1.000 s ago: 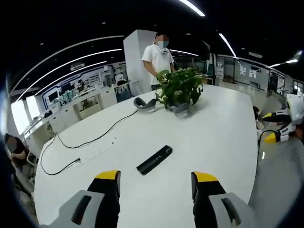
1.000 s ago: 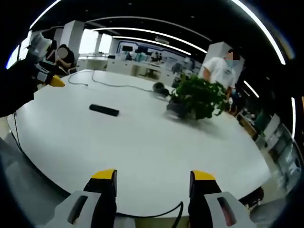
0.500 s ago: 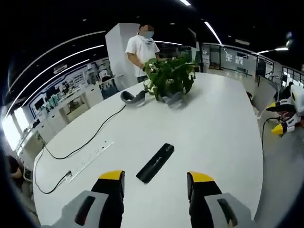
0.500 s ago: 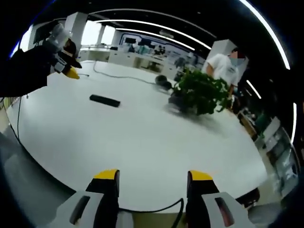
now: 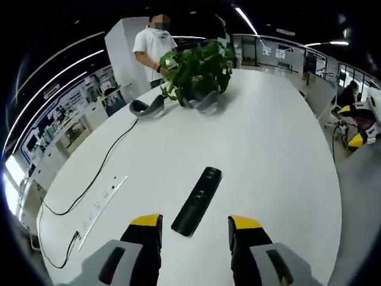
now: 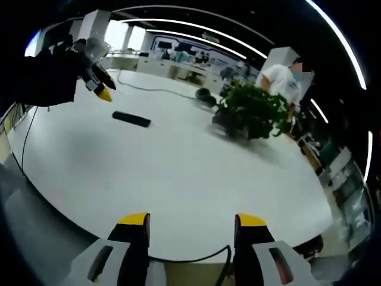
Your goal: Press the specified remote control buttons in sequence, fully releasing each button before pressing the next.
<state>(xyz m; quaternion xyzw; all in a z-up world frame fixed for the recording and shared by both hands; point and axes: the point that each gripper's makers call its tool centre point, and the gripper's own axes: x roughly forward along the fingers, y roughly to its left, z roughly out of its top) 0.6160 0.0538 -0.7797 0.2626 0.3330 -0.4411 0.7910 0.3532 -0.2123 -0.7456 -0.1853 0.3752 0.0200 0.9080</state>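
In the left gripper view the left gripper (image 5: 195, 225) points down and forward over the white table (image 5: 274, 155), its two yellow-tipped jaws spread apart with nothing between them. The near end of the black remote control (image 5: 197, 200) lies just ahead of the gap between the jaws, not touching either one; the remote lies flat and runs diagonally away toward the upper right. Small raised buttons show along its top face, but any lettering on them is too small to read.

In the right gripper view the left gripper (image 6: 100, 88) comes in from the upper left, held by a dark-sleeved arm (image 6: 41, 77), its yellow tip angled down toward the table and hovering just beside the remote control (image 6: 131, 119), above it and to its left. The right gripper (image 6: 191, 226) sits low at the near edge of the table (image 6: 178, 179), well apart from the remote, jaws parted and empty. A dark cable (image 6: 196, 259) curves along the table edge between its jaws.

Farther out, a white power strip (image 5: 101, 202) with a black cord (image 5: 113, 155) lies to the left of the remote. A potted green plant (image 5: 196, 68) stands at the far end of the table, with a grey headset (image 5: 147, 108) beside it. A person in a white T-shirt (image 5: 152, 47) stands behind the plant.
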